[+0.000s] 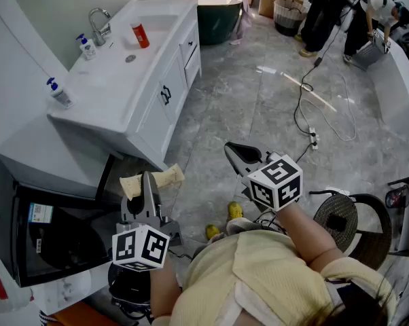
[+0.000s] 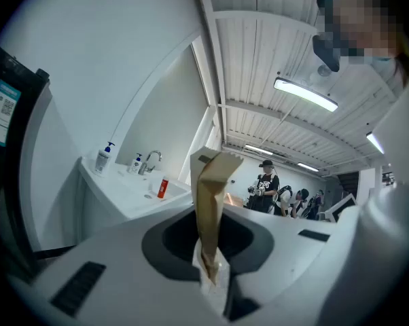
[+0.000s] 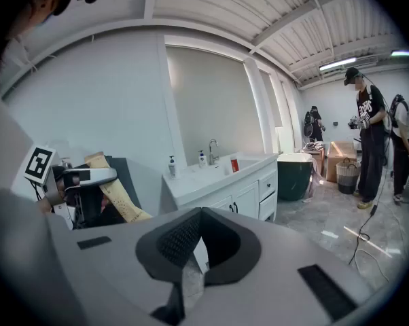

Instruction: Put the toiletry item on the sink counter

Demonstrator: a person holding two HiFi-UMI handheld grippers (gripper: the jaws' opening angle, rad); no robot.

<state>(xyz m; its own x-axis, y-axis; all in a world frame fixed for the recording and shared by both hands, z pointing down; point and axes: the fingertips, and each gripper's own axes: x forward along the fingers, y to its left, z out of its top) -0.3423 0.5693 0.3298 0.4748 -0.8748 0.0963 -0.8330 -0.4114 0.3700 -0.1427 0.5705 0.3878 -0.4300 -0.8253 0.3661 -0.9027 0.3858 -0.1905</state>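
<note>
1. Slipping is the first risk: the toiletry item (image 2: 208, 202), a flat tan packet, is grasped by the left gripper (image 2: 210, 263) off its middle, with a long part standing clear of the clenched jaws; a quick swing could make it pivot or slide out of the pads.
2. Creasing it seems possible if the jaws squeeze harder; the packet looks thin and card-like.
3. Falling short comes next; the sink counter (image 2: 118, 196) lies well ahead of the jaws and to their left, so a release here would drop the packet onto the floor (image 1: 259, 107).
4. Knocking things over threatens on arrival; a red bottle (image 1: 140, 35), a pump bottle (image 1: 60, 94), a second pump bottle (image 1: 87, 47) and the faucet (image 1: 99, 24) stand on the counter; the packet's free end could sweep them, or the packet could land in the basin.
5. Colliding with the right gripper (image 3: 198, 244) seems unlikely; its jaws sit together on nothing, well off to the side of the left jaws.
</note>
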